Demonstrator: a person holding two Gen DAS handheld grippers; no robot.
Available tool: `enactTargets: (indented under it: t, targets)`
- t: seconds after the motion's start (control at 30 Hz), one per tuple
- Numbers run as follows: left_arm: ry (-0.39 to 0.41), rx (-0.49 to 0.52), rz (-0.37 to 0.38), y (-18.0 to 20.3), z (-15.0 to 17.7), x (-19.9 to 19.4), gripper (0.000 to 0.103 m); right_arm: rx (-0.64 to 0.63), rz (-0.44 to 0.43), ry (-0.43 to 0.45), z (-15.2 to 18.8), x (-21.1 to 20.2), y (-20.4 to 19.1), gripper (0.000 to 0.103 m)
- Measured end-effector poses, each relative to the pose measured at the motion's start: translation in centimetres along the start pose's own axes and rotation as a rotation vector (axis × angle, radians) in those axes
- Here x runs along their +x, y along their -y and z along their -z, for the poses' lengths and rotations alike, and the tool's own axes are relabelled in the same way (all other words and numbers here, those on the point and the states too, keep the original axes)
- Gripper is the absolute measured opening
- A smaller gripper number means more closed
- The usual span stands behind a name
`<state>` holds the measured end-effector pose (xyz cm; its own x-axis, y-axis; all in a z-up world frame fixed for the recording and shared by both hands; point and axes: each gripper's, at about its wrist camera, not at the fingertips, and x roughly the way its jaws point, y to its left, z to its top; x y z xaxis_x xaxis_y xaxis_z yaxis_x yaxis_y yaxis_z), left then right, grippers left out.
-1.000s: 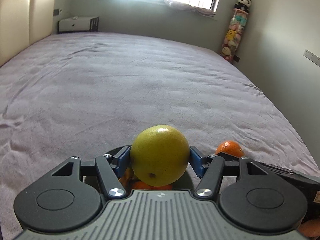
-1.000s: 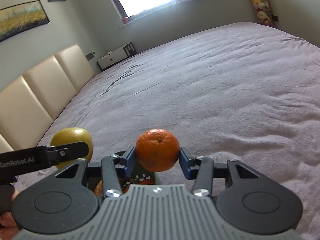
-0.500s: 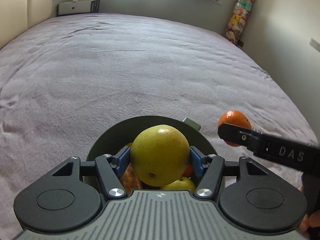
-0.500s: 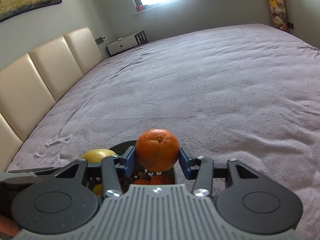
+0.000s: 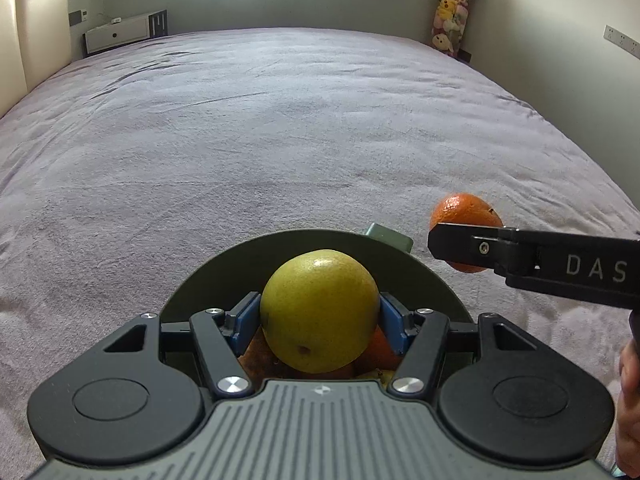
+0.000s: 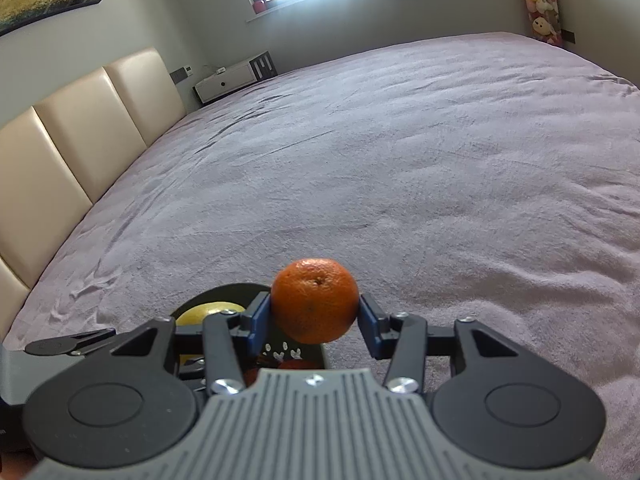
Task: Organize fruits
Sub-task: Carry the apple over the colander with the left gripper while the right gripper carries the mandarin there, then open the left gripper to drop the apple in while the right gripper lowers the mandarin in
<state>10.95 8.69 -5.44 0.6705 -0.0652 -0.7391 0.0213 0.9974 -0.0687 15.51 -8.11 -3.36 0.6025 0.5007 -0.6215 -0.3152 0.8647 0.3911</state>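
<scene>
From my left wrist view the yellow fruit [image 5: 319, 310] covers most of the dark bowl [image 5: 304, 242] — I catch only slivers of orange and yellow pieces beneath, too little to count. My right hand-held gripper [image 5: 466, 236] hides half the orange [image 5: 464, 208], and my hand [image 5: 630, 400] is cut off at the frame's edge.

Left gripper [image 5: 319, 312]: black linkage arms, blue fingertip pads [image 5: 245, 322], silver screws, grey ribbed housing. Right gripper [image 6: 314, 316]: same build, white "DAS" lettering on black side. Bare skin of right hand [image 5: 629, 408] at frame edge.
</scene>
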Motion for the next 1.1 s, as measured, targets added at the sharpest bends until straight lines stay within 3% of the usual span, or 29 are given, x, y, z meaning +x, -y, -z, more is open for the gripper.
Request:
enactTargets:
  t: [0.67, 0.9, 1.1]
  targets:
    - [-0.048, 0.072, -0.028, 0.7, 0.3, 1.3, 0.075, 0.003, 0.008, -0.021, 0.1, 0.4, 0.1, 0.045]
    - [-0.005, 0.052, -0.016, 0.3, 0.0, -0.8, 0.082, 0.023, -0.016, -0.025, 0.1, -0.3, 0.3, 0.045]
    - [0.009, -0.009, -0.027, -1.2, 0.0, -3.1, 0.082, 0.013, -0.044, -0.043, 0.5, -0.8, -0.2, 0.045]
